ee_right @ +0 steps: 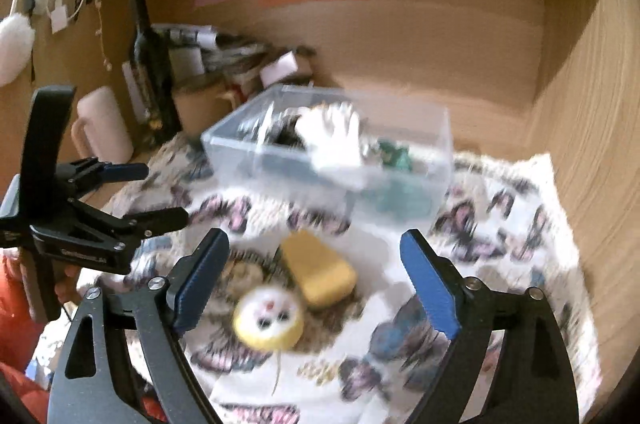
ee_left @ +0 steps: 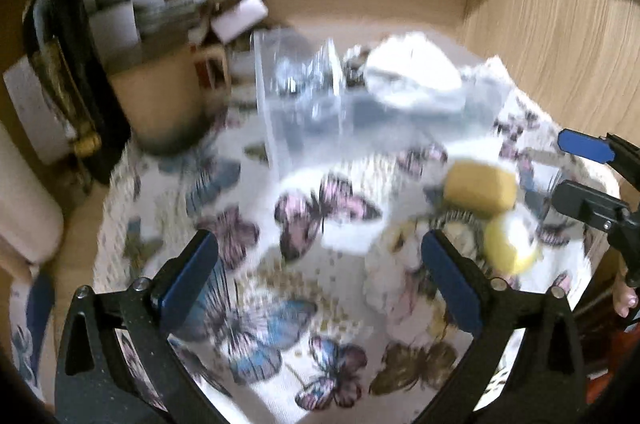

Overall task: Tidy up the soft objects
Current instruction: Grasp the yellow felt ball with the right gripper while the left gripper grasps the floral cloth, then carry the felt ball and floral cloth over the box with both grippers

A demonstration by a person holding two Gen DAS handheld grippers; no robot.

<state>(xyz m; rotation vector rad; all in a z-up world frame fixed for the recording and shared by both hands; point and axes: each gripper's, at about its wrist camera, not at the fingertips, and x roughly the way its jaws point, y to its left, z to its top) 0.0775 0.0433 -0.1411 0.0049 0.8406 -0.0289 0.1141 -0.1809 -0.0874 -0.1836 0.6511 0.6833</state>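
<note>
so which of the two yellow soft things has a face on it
The round yellow toy, nearest the right gripper; the yellow sponge behind it is a plain block.

Open right claw (ee_right: pixel 314 278) above yellow sponge (ee_right: pixel 320 270), round plush (ee_right: pixel 269 318)

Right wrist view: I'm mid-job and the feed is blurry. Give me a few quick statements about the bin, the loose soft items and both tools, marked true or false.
1. The right tool is open and holds nothing. True.
2. The yellow sponge is already inside the clear plastic bin. False: it lies on the butterfly-print cloth, in front of the bin.
3. The round yellow plush toy lies next to the sponge on the cloth. True.
4. The bin is empty. False: a white soft item and darker things are in it.
5. The left tool is clamped on the plush toy. False: it is open and holds nothing.
</note>
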